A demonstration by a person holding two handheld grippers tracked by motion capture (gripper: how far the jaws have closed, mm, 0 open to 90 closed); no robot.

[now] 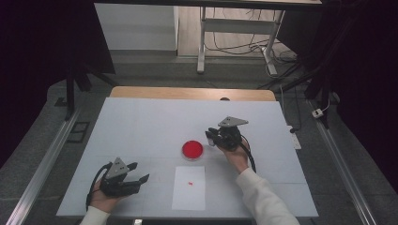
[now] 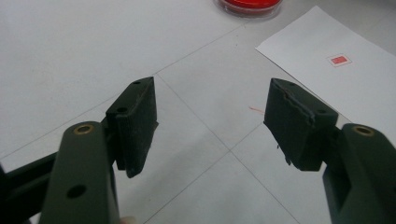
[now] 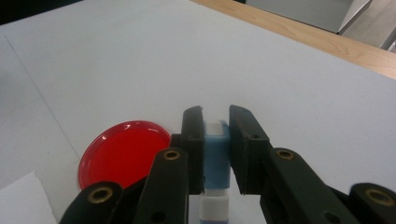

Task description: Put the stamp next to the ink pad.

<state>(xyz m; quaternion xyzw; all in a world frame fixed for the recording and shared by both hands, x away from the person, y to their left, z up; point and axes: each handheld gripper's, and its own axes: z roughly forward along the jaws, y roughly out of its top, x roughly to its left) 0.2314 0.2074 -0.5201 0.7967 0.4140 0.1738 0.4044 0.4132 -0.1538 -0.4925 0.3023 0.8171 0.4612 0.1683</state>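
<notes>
Left gripper (image 1: pixel 136 172): lower left of the high view, held low in the person's hand, jaws parted with nothing between them. Right gripper (image 1: pixel 212 137): right of centre, forearm in a white sleeve (image 1: pixel 263 197) reaching up from the bottom edge, jaws clamped on a small blue-and-white block (image 3: pixel 216 154).

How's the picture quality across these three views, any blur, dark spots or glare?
High view: the table is evenly lit while the surroundings fall dark. Left gripper view: the open left tongs look soft up close, and the paper with its red mark is sharper. Right gripper view: the right tongs holding the blue stamp are slightly blurred; the red dish shows little glare.
</notes>
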